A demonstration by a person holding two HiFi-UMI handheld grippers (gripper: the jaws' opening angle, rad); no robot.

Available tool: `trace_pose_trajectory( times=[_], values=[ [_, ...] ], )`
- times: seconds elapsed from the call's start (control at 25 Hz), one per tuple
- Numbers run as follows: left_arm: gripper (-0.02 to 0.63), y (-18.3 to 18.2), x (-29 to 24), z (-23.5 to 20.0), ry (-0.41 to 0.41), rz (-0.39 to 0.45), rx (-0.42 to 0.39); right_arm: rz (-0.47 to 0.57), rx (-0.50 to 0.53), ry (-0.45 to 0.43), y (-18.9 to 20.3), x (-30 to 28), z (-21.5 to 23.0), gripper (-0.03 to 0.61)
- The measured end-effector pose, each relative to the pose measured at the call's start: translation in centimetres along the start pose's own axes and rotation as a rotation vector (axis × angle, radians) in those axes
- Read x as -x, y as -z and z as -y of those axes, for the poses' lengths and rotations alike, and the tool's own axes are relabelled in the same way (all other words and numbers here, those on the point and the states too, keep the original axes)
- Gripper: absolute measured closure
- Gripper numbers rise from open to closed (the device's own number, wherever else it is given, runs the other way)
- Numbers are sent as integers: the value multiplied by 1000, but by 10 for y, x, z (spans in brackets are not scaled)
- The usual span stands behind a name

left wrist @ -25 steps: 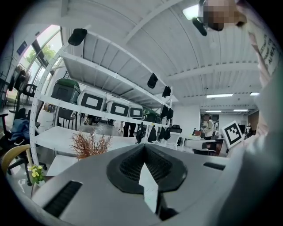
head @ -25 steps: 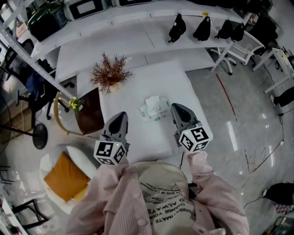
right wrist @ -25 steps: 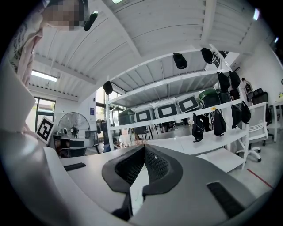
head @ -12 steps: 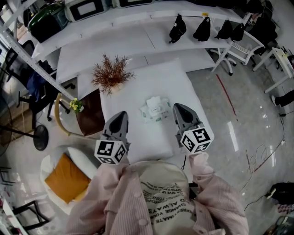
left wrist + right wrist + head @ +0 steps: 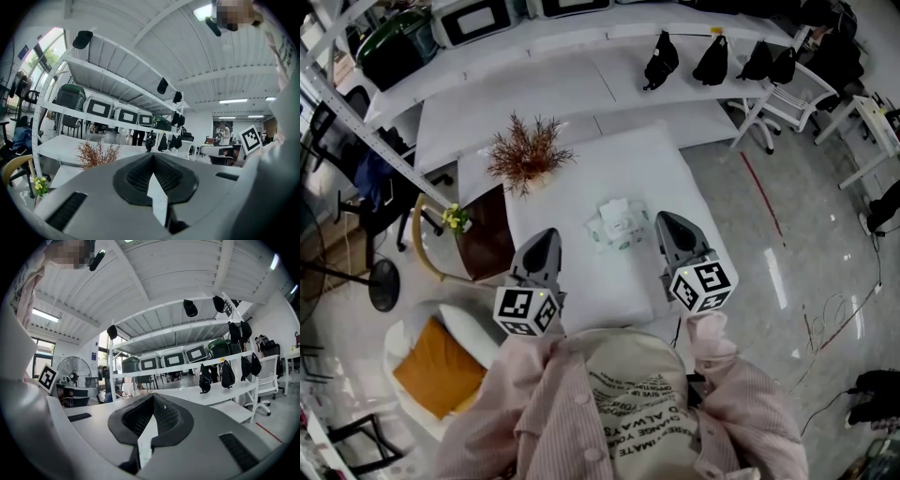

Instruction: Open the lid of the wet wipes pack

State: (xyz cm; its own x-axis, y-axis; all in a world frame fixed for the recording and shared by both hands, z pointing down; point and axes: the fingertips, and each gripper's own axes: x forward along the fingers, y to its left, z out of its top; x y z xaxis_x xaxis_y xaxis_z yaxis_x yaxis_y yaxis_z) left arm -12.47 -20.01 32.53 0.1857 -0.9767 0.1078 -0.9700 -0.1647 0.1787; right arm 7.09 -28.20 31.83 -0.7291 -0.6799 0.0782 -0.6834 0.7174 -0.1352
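Note:
The wet wipes pack (image 5: pixel 617 225), white with green print, lies flat on the white table (image 5: pixel 609 169) in the head view, its lid down. My left gripper (image 5: pixel 546 235) hovers to the pack's left, near the table's left edge, with its jaws together and empty. My right gripper (image 5: pixel 666 219) sits just right of the pack, apart from it, also shut on nothing. Both point away from me, roughly level. In the left gripper view the left gripper's tips (image 5: pixel 152 155) meet. In the right gripper view the right gripper's tips (image 5: pixel 152 395) meet. Neither gripper view shows the pack.
A dried brown plant (image 5: pixel 526 150) stands at the table's far left corner. A dark brown side table (image 5: pixel 483 239) and a chair with an orange cushion (image 5: pixel 431 367) are at the left. Black bags (image 5: pixel 661 58) hang on the long shelf behind.

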Motion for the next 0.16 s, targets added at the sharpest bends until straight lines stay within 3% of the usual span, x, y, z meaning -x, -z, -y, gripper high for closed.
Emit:
trace_pose_trajectory(
  times=[0.16],
  values=[
    [617, 1, -1, 0, 3, -2, 0, 2, 5, 8, 0, 2, 2, 580]
  ],
)
